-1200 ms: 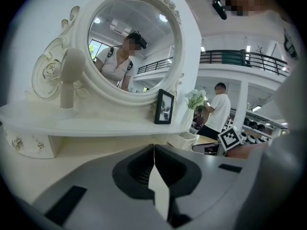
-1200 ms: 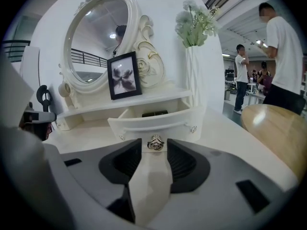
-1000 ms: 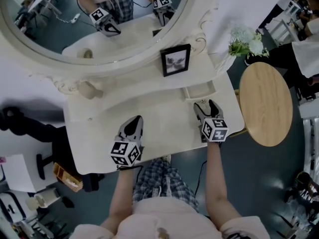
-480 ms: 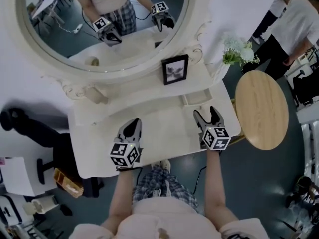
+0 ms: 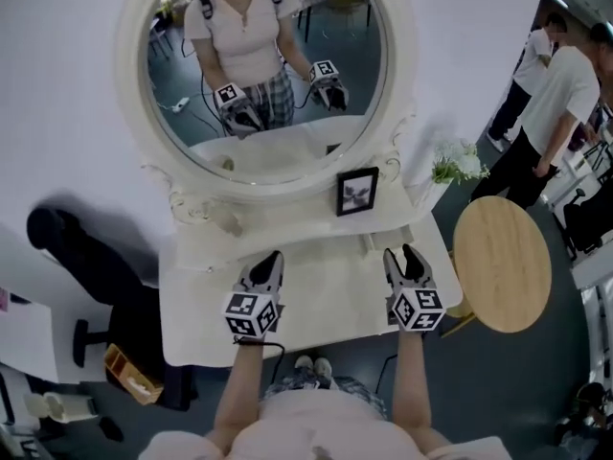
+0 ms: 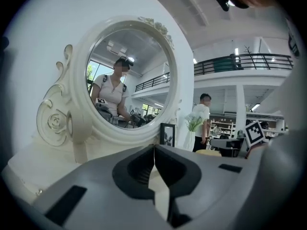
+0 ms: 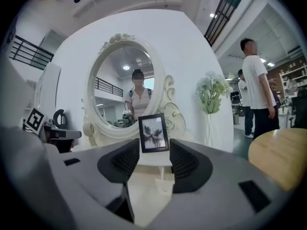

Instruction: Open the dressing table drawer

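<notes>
While the small white drawer [image 5: 380, 241] sits below the black photo frame [image 5: 357, 191], centre right, just ahead of the right tongs [image 5: 402, 254], whose half-open, empty jaws have just been closing, best approach level and pull straight; left tongs [image 5: 274, 257] are closed, empty.

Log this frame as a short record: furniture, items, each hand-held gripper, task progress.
furniture: white dressing table with oval mirror; round wooden side table beside it
items: black picture frame below the mirror; white flowers
left hand-held gripper: jaws together, empty
right hand-held gripper: jaws apart, just been closing, nothing between them
task progress: nothing gripped yet
</notes>
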{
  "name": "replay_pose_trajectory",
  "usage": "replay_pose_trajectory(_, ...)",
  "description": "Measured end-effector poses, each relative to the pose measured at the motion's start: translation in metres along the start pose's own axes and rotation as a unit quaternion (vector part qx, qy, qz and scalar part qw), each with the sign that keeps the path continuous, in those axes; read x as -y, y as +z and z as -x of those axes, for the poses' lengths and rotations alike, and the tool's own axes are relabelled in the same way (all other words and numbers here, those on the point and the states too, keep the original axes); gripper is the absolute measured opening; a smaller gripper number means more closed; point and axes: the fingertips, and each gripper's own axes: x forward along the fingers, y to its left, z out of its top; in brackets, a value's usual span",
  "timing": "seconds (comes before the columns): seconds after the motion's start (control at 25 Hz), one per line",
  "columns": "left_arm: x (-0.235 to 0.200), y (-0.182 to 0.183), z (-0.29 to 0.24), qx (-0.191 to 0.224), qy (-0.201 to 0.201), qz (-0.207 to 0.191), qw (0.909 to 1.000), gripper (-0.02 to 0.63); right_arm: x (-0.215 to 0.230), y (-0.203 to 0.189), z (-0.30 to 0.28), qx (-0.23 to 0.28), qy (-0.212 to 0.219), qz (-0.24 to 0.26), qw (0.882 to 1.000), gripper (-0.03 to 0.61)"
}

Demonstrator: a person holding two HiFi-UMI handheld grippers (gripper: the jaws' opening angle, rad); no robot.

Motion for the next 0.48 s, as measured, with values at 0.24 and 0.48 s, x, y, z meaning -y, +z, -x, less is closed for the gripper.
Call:
replay_pose_trajectory(0.24,-0.017,0.025,0.013,0.033,0.018,-0.015,0.9992,0.028,-0.018,0.024,0.008,0.034,-0.006,0.024,0.999,0.121)
replay_pose_trajectory(0.48,-0.036,0.044,0.023,0.059,0.036,-0.017,0.9975,0.028,-0.019,0.043,0.009,0.057,-0.02,0.049,0.997,0.017)
